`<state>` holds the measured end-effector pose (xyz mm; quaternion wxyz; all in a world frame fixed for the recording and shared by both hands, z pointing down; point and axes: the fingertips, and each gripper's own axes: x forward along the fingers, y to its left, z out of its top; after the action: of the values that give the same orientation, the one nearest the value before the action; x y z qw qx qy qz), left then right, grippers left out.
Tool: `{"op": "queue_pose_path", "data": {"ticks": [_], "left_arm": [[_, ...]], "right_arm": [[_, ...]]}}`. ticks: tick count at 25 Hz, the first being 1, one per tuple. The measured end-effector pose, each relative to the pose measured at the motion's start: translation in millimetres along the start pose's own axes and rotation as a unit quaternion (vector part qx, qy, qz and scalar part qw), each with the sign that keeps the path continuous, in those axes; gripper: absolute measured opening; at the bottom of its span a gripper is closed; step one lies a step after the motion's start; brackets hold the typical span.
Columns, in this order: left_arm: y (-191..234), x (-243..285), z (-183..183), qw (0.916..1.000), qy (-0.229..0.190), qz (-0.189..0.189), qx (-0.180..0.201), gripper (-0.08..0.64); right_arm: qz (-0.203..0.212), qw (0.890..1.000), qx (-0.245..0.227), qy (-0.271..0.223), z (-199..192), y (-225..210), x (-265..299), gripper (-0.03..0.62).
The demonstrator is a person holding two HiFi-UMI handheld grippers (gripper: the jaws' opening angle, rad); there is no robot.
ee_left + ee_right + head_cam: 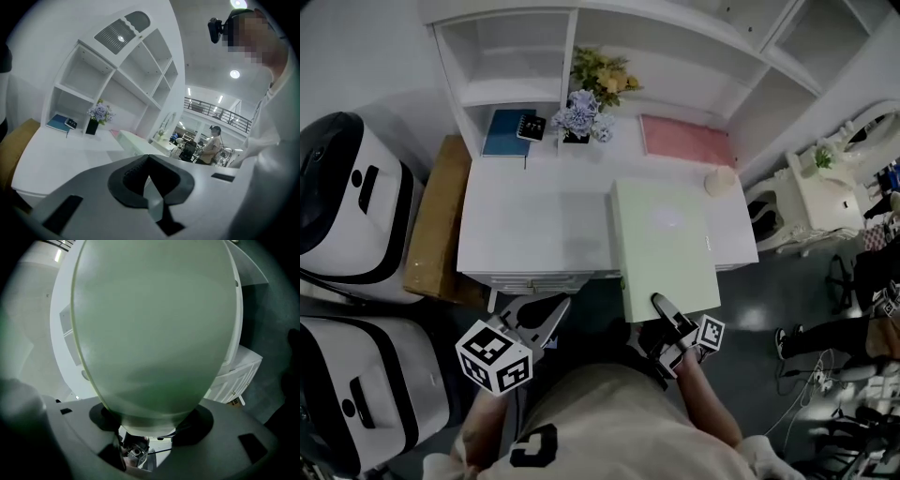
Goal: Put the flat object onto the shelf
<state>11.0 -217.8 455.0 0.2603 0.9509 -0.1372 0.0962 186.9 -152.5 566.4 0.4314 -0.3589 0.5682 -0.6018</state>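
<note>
A pale green flat box (664,246) hangs level over the right front of the white desk (534,234), its near edge past the desk front. My right gripper (666,311) is shut on that near edge. In the right gripper view the flat box (150,324) fills nearly everything above the right gripper (150,420). My left gripper (546,314) is held low in front of the desk, left of the box, shut with nothing in it. In the left gripper view the left gripper (149,164) has its pads meeting. The white shelf unit (572,56) stands at the desk's back; that shelf unit (117,79) is empty up high.
Along the desk's back lie a blue book (504,131), a flower vase (581,117), a pink folder (684,139) and a small round object (720,180). A cardboard box (436,220) and white machines (347,206) stand left. A white dresser (825,187) stands right.
</note>
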Motion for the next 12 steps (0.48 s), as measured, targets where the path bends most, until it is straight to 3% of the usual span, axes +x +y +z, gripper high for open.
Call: {"op": "queue_pose_path", "data": {"ticks": [7,12], "left_arm": [[-20.9,24.1,-3.8,0.9996,0.020,-0.016,0.011,0.014],[-46.3,43.8,4.9,0.9993,0.020,-0.013,0.028,0.014]], "right_arm": [[0.039,0.999,-0.006,-0.001,14.1,30.7,3.0,0.292],[0.043,0.999,-0.012,0.016,23.5,47.9,-4.7,0.293]]}}
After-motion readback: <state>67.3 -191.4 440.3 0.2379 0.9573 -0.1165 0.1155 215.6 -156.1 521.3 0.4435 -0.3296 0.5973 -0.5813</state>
